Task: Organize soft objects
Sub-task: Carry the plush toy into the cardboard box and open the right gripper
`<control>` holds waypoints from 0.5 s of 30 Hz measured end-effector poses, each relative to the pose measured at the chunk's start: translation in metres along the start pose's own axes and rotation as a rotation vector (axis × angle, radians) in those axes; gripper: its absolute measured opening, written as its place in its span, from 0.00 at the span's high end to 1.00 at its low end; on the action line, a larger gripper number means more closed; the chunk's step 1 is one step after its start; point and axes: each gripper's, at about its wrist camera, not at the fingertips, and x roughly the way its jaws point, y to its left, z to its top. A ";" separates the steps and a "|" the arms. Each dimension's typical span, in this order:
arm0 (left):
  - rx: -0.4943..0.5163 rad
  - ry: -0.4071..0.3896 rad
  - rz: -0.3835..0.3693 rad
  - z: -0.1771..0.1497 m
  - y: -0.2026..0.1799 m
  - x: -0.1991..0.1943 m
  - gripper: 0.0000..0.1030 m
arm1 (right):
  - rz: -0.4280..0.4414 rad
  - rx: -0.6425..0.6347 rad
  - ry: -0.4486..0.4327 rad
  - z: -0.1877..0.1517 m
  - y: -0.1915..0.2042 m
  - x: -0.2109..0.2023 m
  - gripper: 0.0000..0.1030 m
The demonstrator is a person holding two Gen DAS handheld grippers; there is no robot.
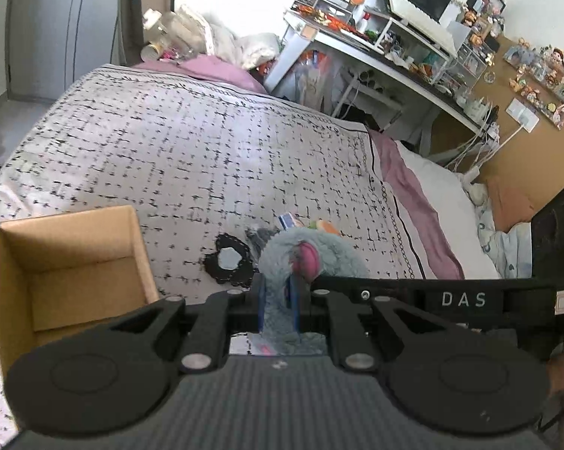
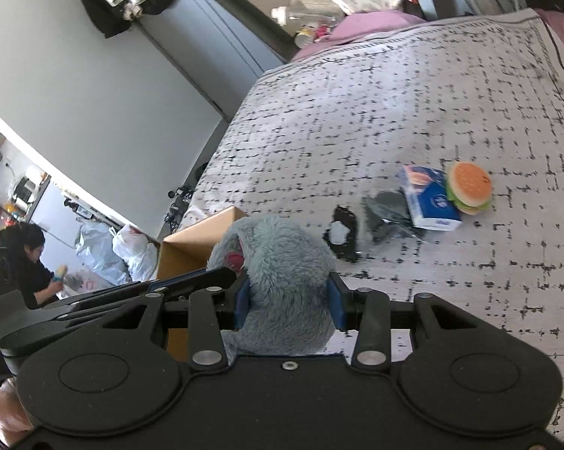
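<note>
Above the patterned bed cover (image 1: 169, 142), both grippers, left (image 1: 278, 300) and right (image 2: 289, 300), squeeze one fluffy grey plush toy (image 2: 282, 273). Left sits an empty-looking brown cardboard box (image 1: 72, 262); far right, a squishy burger toy (image 2: 468, 189) waits.

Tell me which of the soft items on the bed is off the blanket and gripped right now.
The grey plush toy: both the left gripper and right gripper clamp it. The burger toy, tissue pack and black-and-white piece lie loose on the blanket.

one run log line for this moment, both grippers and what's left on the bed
left gripper: shut on grey plush toy | right gripper: shut on same toy | cardboard box: empty | burger plush: on bed
</note>
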 end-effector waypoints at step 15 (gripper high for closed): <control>-0.046 -0.073 0.066 0.010 0.042 -0.049 0.88 | 0.043 -0.072 0.018 0.011 0.063 0.022 0.60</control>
